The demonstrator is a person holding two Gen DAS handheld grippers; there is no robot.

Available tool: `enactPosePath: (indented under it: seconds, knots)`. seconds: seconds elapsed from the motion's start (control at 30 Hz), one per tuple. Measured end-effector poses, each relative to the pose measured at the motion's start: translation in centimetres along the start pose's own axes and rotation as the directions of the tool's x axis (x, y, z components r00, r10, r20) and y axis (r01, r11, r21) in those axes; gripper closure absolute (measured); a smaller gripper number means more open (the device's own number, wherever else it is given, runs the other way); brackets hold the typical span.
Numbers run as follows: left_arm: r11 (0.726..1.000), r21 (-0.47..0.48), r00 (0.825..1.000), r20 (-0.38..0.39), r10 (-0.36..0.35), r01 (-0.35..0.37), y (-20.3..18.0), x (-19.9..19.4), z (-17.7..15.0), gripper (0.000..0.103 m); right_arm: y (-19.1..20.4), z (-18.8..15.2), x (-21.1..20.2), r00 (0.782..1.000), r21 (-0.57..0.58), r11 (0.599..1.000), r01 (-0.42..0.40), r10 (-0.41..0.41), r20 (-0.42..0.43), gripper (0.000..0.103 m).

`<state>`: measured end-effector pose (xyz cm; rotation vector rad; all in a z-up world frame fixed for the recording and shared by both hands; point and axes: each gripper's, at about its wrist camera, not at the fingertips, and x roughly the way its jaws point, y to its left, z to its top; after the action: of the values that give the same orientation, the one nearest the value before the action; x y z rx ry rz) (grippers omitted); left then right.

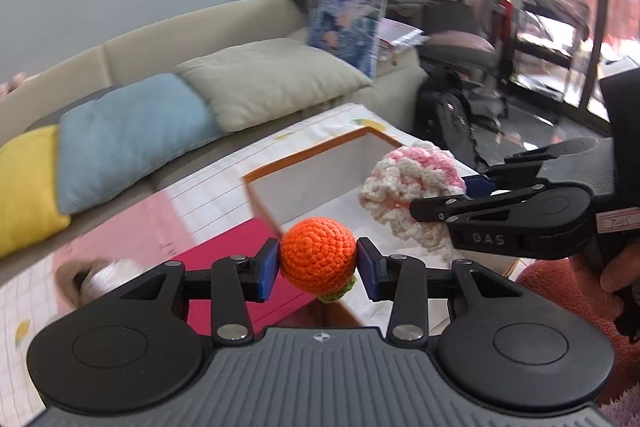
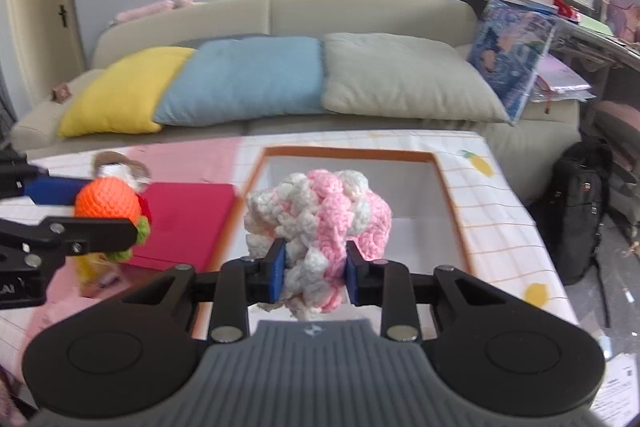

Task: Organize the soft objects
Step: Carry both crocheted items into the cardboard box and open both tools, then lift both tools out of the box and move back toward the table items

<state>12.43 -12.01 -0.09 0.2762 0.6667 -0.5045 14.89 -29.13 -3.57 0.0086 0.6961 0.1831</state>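
The left claw grips an orange crocheted ball between its blue pads, held above the bench near the open white box. The right claw is clamped on a pink-and-white crocheted bundle, held above that box.

A beige sofa stands far behind the table, bearing a yellow pillow, blue pillow and grey pillow. A black backpack sits right.
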Motion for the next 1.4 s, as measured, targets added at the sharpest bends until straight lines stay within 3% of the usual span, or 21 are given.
enactPosePath:
  seconds: [0.13, 0.3, 0.53, 0.87, 0.97, 1.03, 1.1, 1.23, 1.4]
  knots:
    - [0.993, 0.103, 0.998, -0.052, -0.043, 0.049, -2.2, 3.5, 1.5, 0.056, -2.3, -0.9, 2.1, 0.996, -0.045, 0.997, 0.063, -0.065, -0.057, 0.072]
    - [0.967, 0.24, 0.991, -0.123, -0.053, 0.081, -4.1, 7.5, 1.4, 0.056, -3.9, -1.6, 5.0, 0.989, -0.085, 0.994, 0.072, -0.082, -0.126, 0.071]
    - [0.946, 0.317, 0.976, -0.22, 0.001, 0.07, -4.2, 11.9, 0.4, 0.056, -3.2, -2.2, 7.9, 0.982, -0.174, 0.983, 0.06, -0.089, -0.164, 0.068]
    - [0.925, 0.37, 0.951, -0.307, 0.033, 0.088, -4.4, 14.3, -0.6, 0.052, -2.8, -2.8, 9.8, 0.968, -0.213, 0.976, 0.049, -0.099, -0.232, 0.062]
    - [0.926, 0.369, 0.949, -0.313, 0.043, 0.08, -4.2, 14.4, -0.9, 0.046, -2.9, -2.9, 10.0, 0.965, -0.202, 0.978, 0.049, -0.099, -0.243, 0.057]
    - [0.933, 0.354, 0.948, -0.313, 0.05, 0.067, -4.0, 14.3, -0.8, 0.03, -2.9, -2.8, 9.9, 0.966, -0.197, 0.979, 0.045, -0.094, -0.243, 0.056]
    - [0.93, 0.363, 0.954, -0.295, 0.058, 0.056, -4.0, 13.8, -0.8, 0.027, -2.8, -2.7, 9.8, 0.964, -0.2, 0.979, 0.049, -0.099, -0.245, 0.055]
    - [0.919, 0.394, 0.965, -0.253, 0.073, 0.034, -4.0, 12.3, -0.5, 0.026, -2.4, -2.4, 9.1, 0.966, -0.227, 0.97, 0.083, -0.134, -0.221, 0.038]
    - [0.936, 0.351, 0.984, -0.167, 0.059, 0.004, -3.6, 9.2, 0.5, 0.026, -1.8, -1.5, 6.8, 0.974, -0.254, 0.96, 0.116, -0.16, -0.161, 0.031]
